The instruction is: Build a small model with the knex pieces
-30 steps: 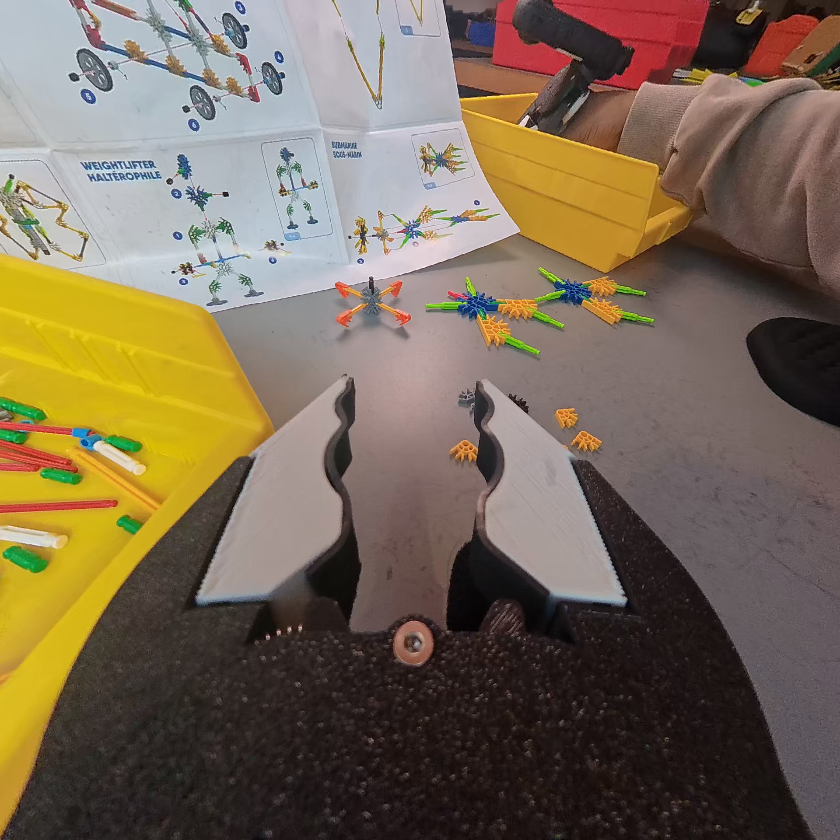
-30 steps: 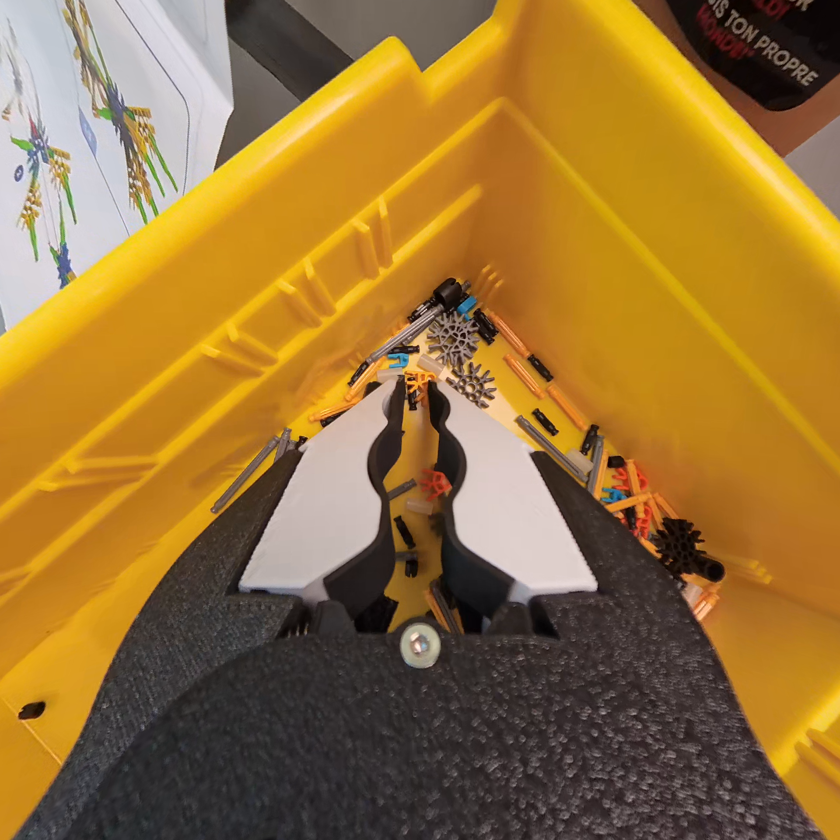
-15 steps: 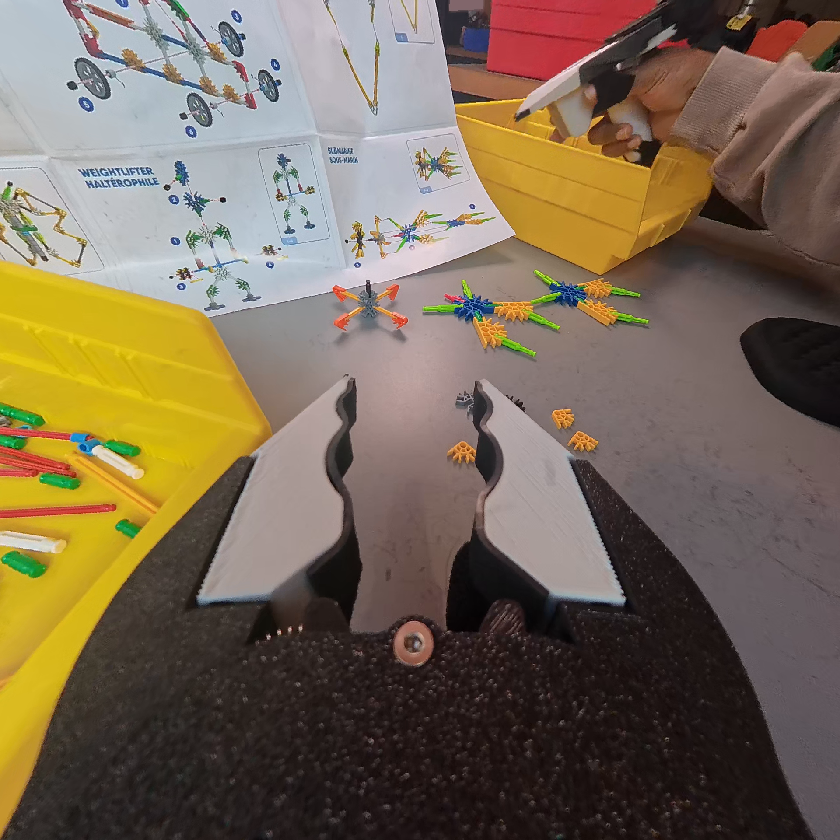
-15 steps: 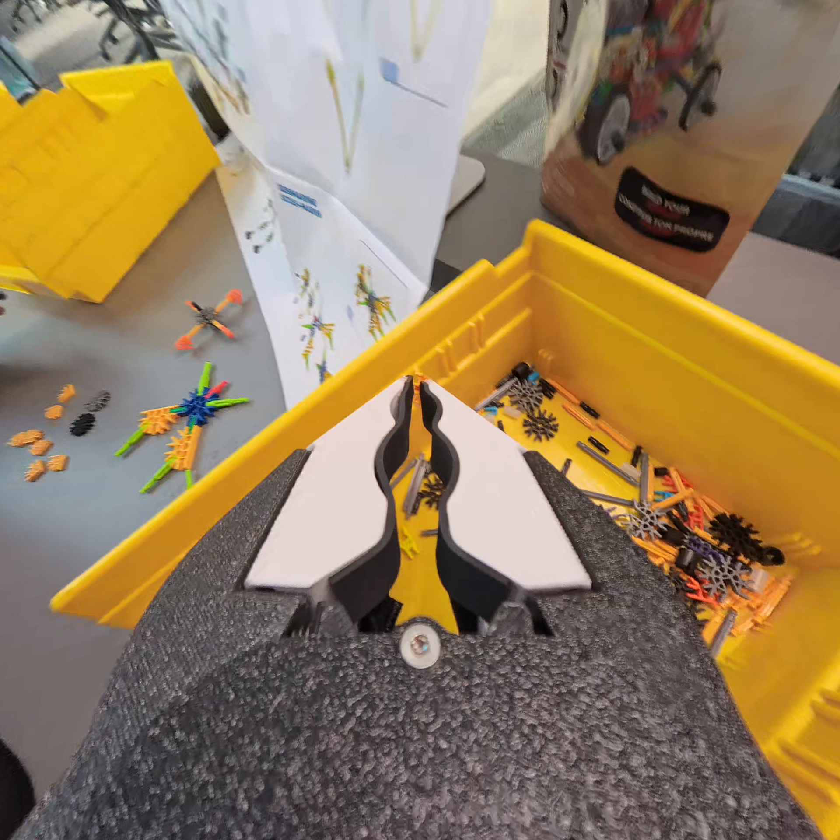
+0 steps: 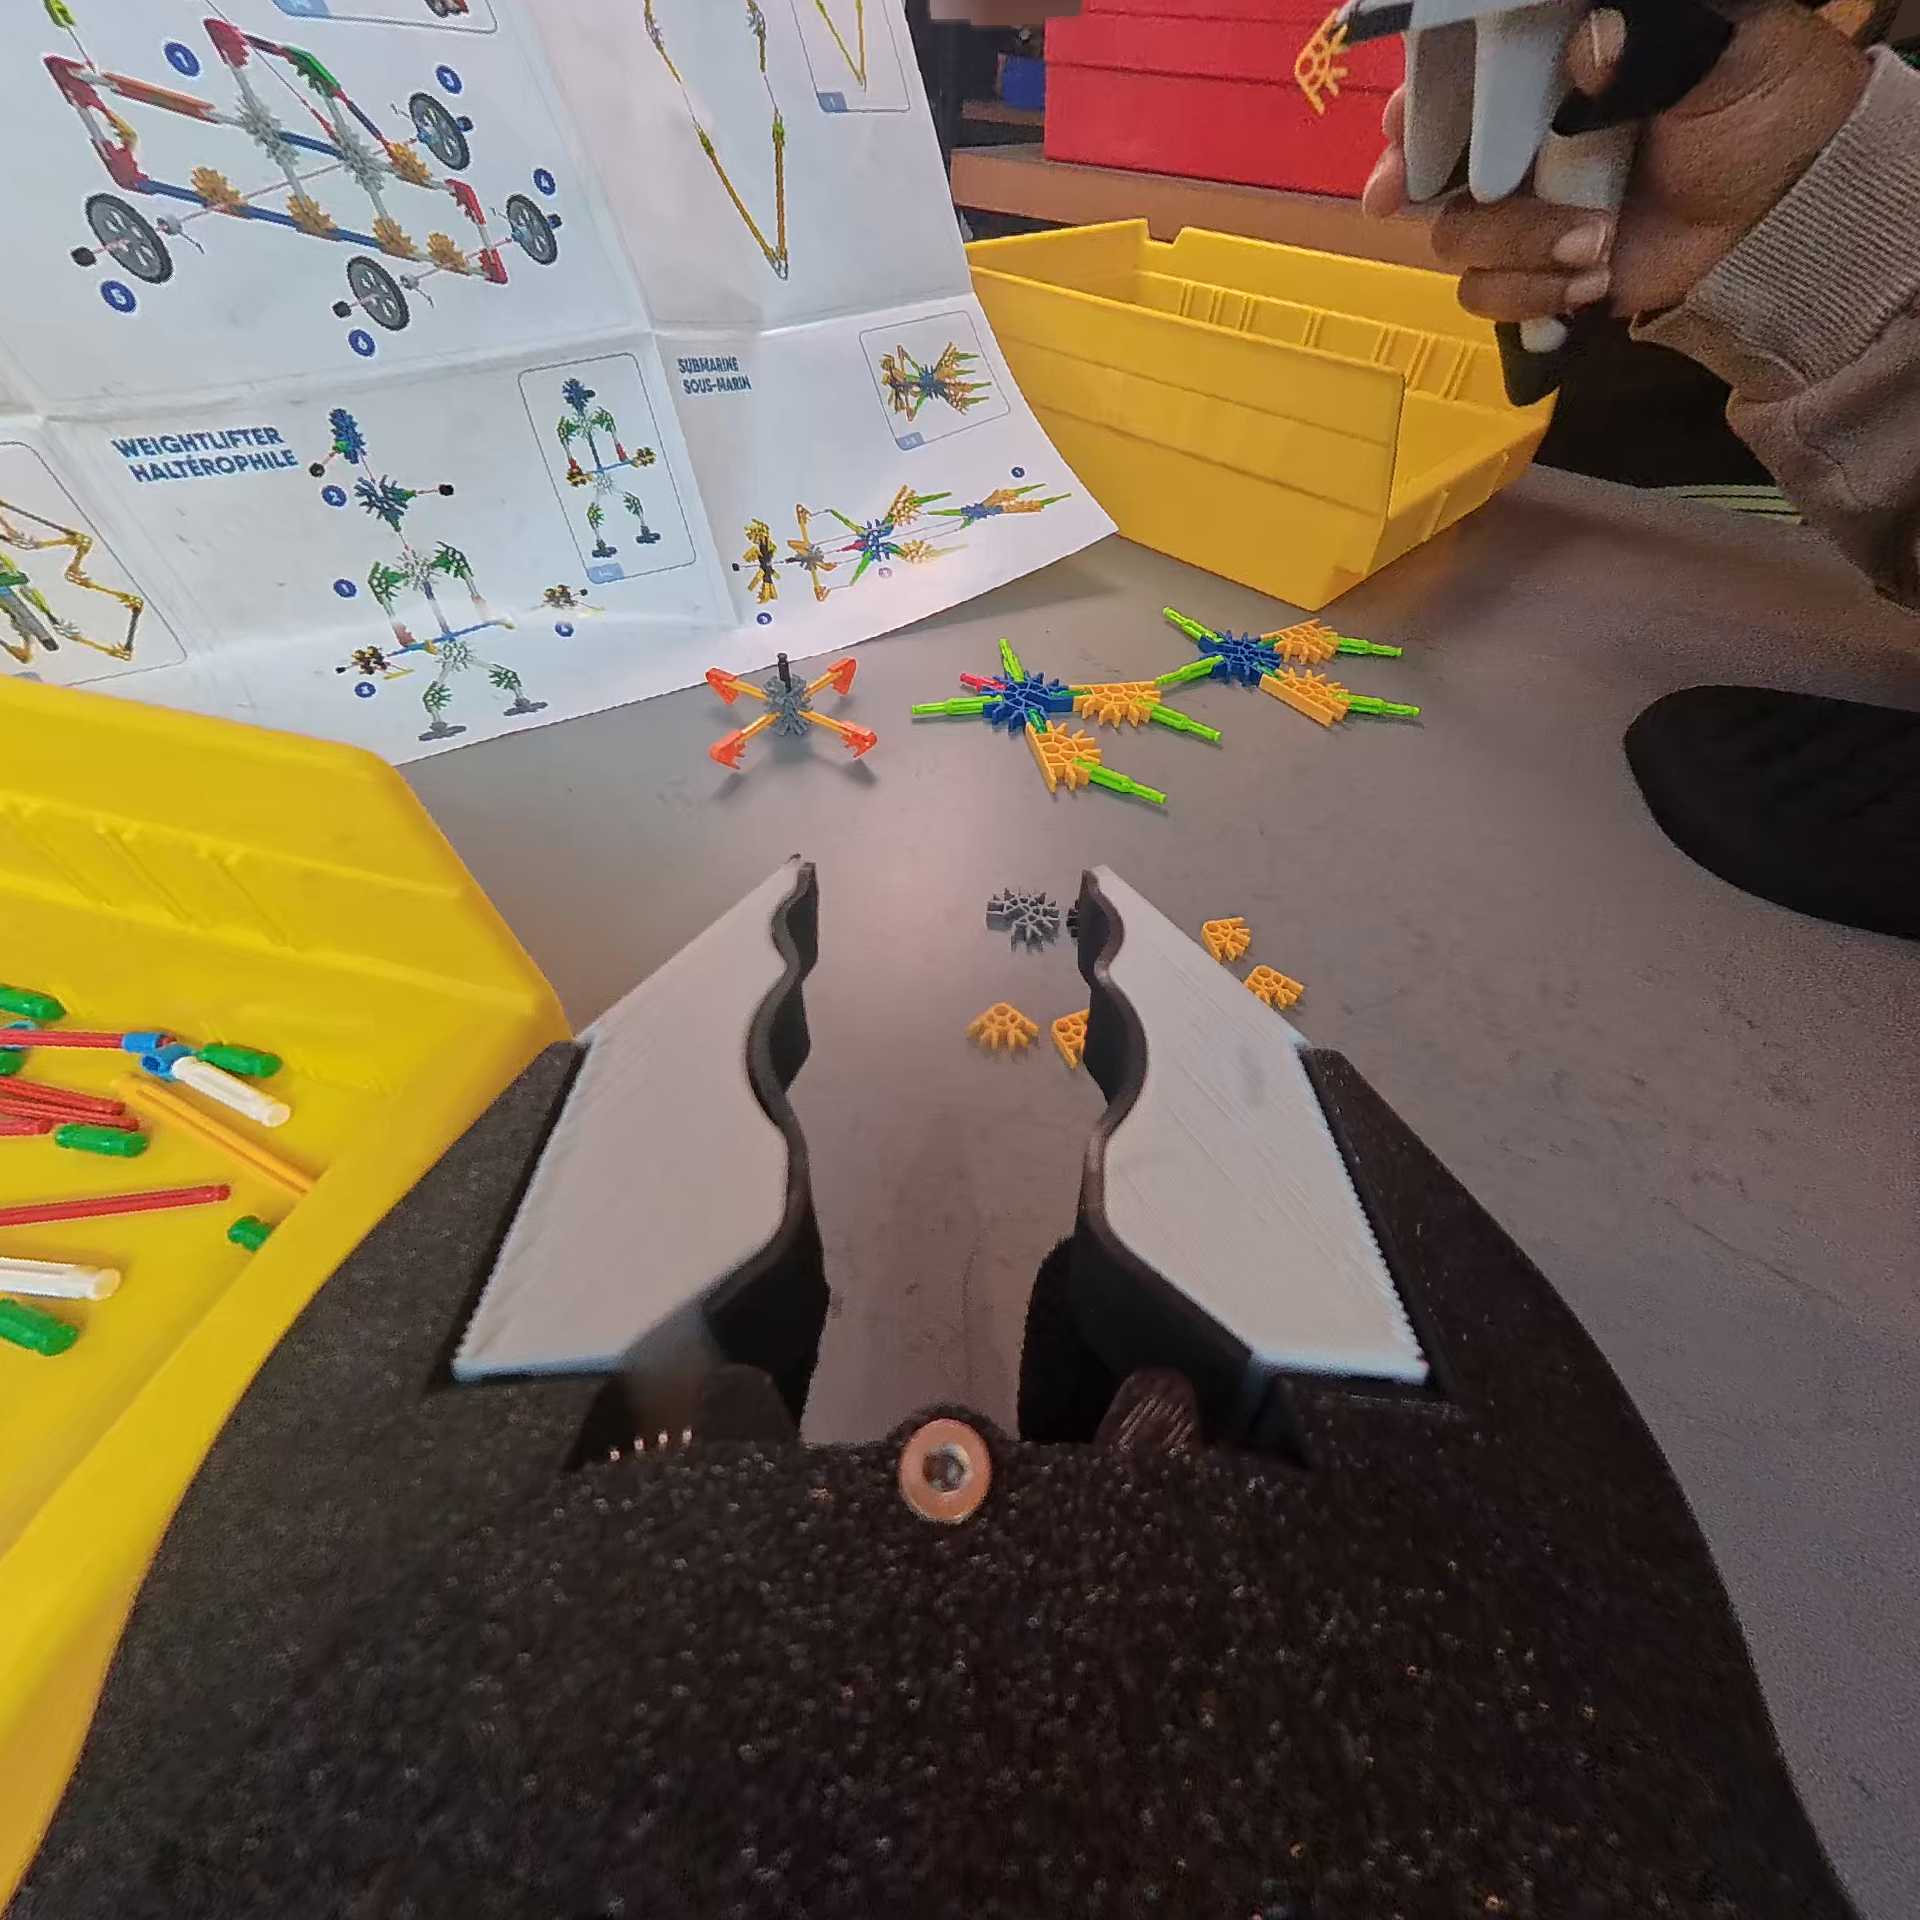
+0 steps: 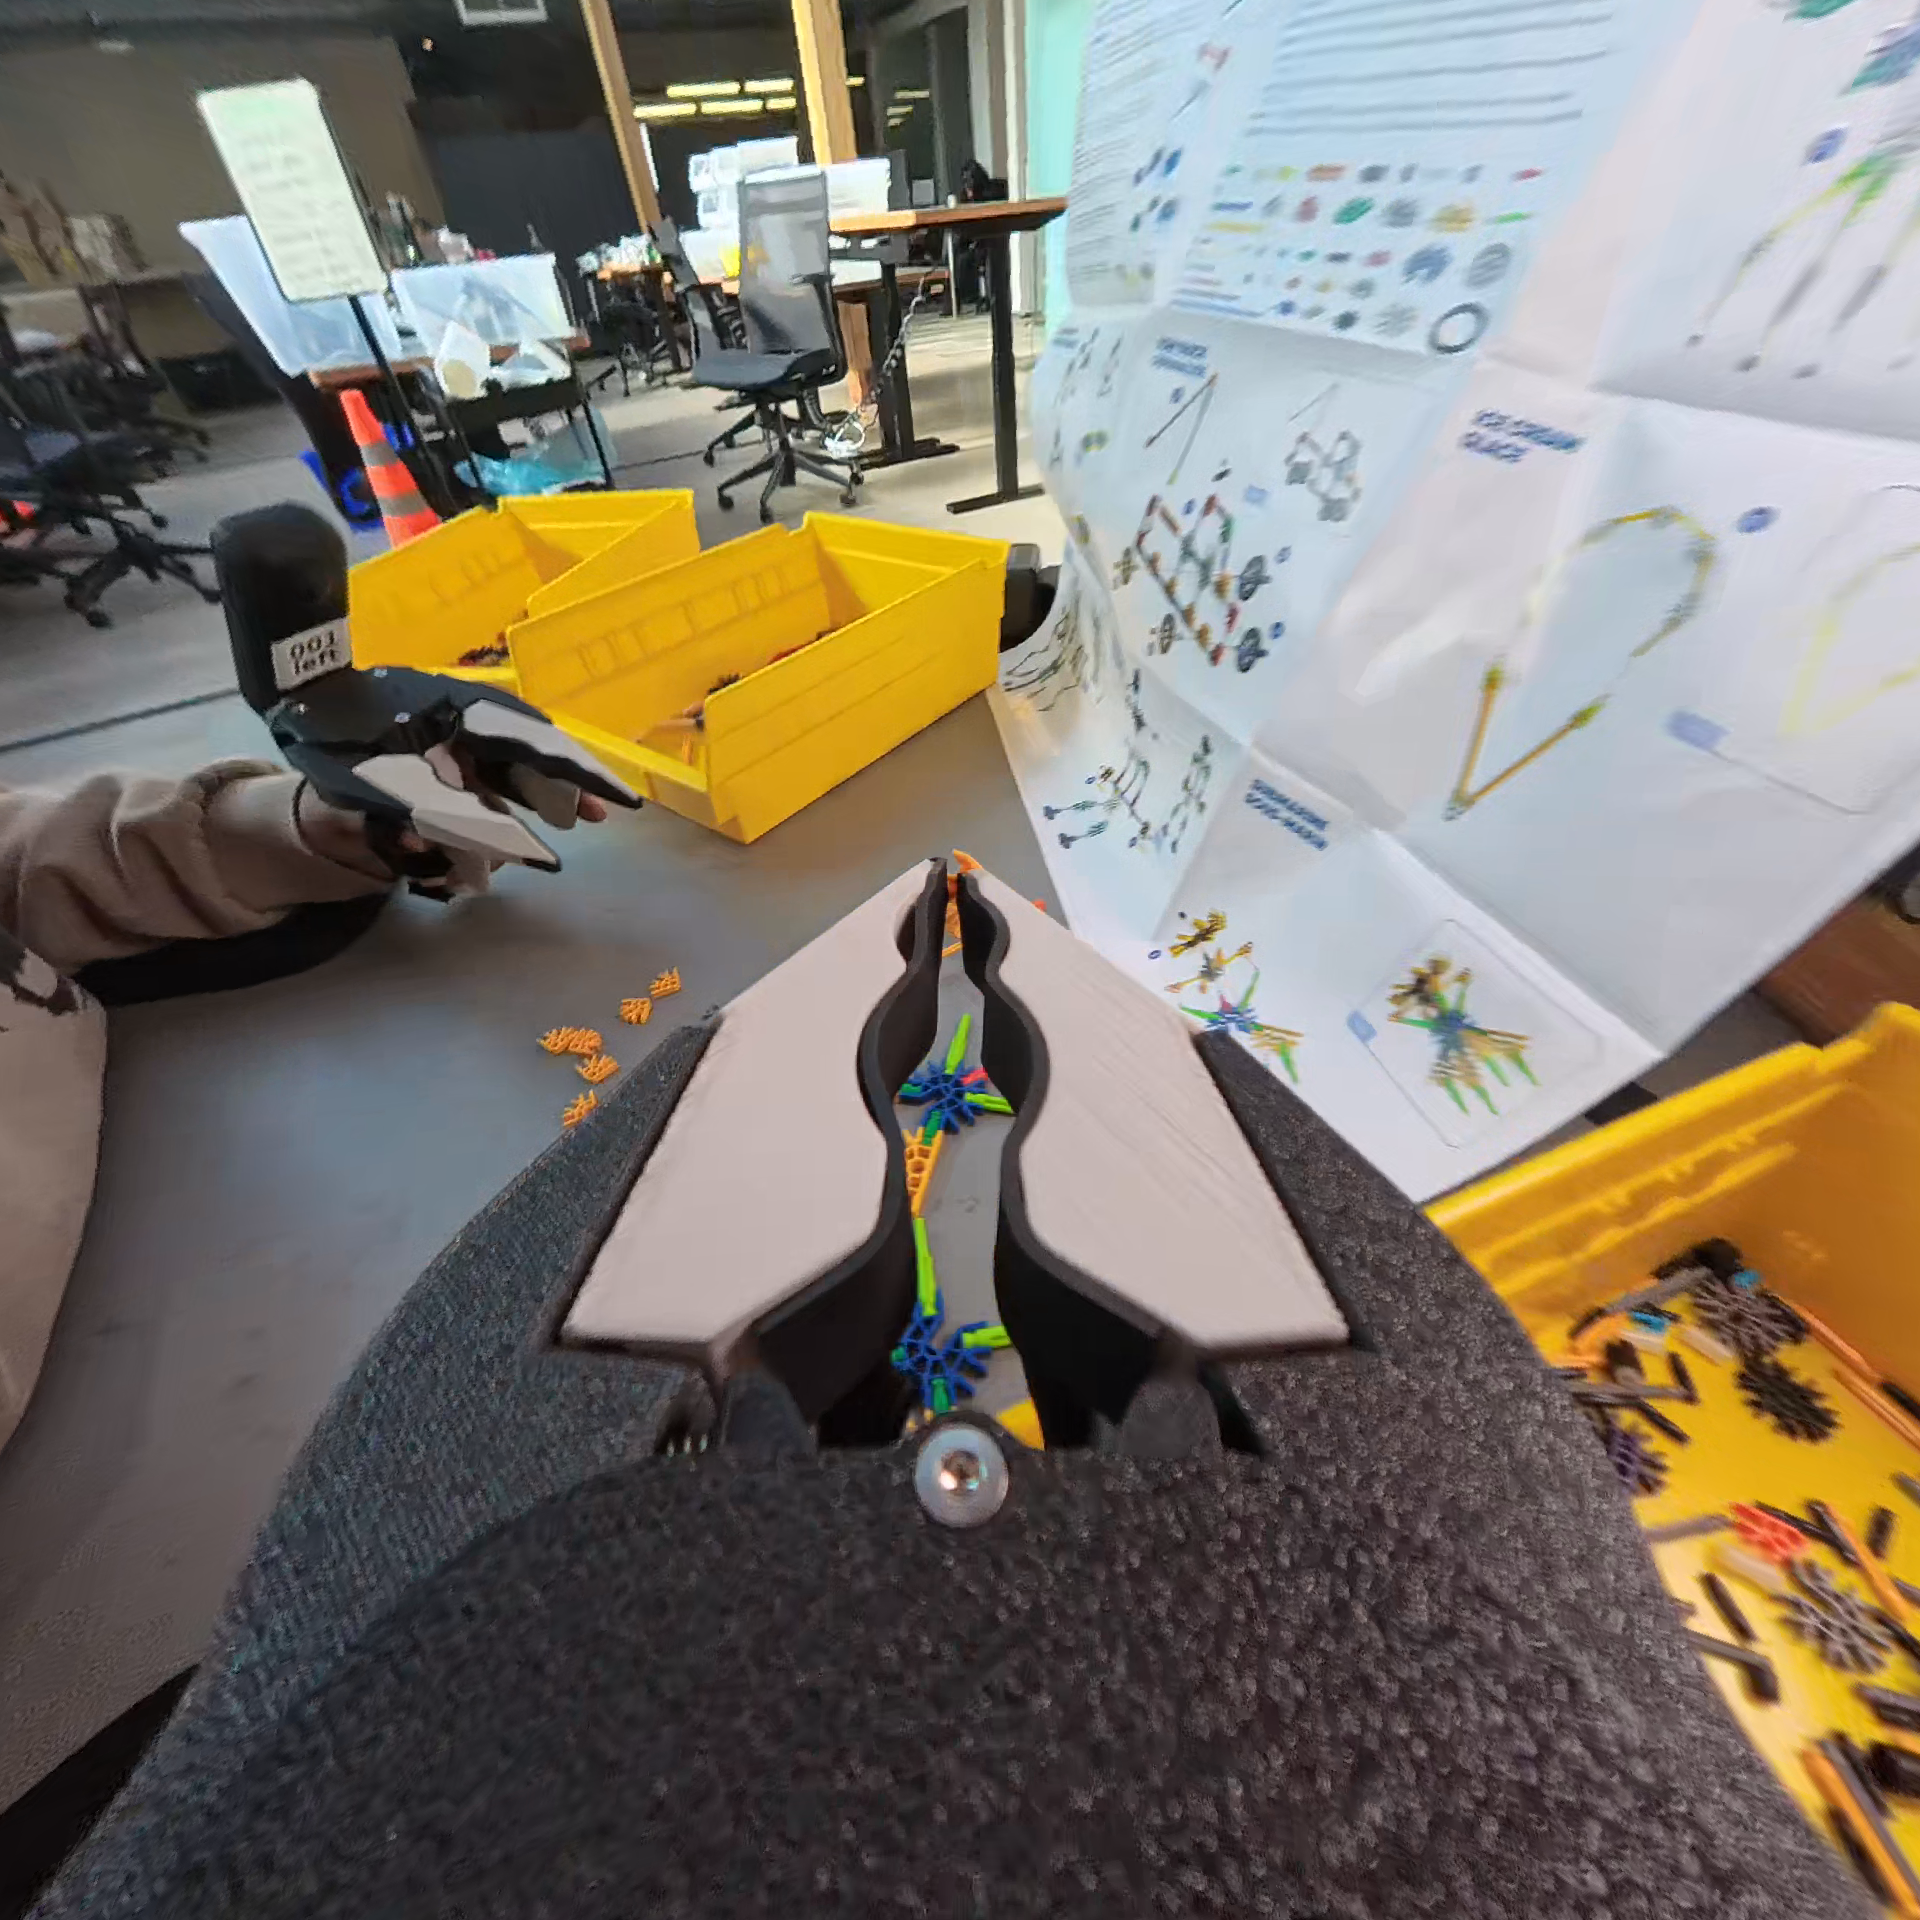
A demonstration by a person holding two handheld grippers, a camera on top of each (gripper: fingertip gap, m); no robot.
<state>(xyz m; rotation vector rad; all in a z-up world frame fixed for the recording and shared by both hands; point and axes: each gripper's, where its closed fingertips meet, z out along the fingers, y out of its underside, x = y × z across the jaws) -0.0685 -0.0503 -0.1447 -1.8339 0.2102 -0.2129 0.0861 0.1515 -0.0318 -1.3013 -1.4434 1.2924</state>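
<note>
My right gripper (image 6: 954,883) is shut on a small orange connector (image 6: 962,864) at its fingertips and holds it in the air over the grey table (image 6: 312,1195). Below it lies a blue, green and orange assembly (image 6: 945,1091). In the left wrist view the right gripper (image 5: 1351,26) shows top right with the orange connector (image 5: 1320,62). My left gripper (image 5: 943,873) is open and empty, low over the table. A grey snowflake connector (image 5: 1023,914) and loose orange connectors (image 5: 1003,1029) lie near its right finger. It also shows in the right wrist view (image 6: 592,831).
A yellow bin of rods (image 5: 260,883) is at the left gripper's left. A yellow bin of connectors (image 6: 1662,1195) is at the right gripper's right. An instruction sheet (image 5: 520,312) stands behind. An orange and grey cross (image 5: 790,707), two star assemblies (image 5: 1060,707) and a black pad (image 5: 1787,800) lie on the table. One gripper's finger ends stand about 30 centimeters off the other's.
My right gripper rose out of the yellow bin with the orange connector and swung out over the table. The left gripper stayed open and barely moved.
</note>
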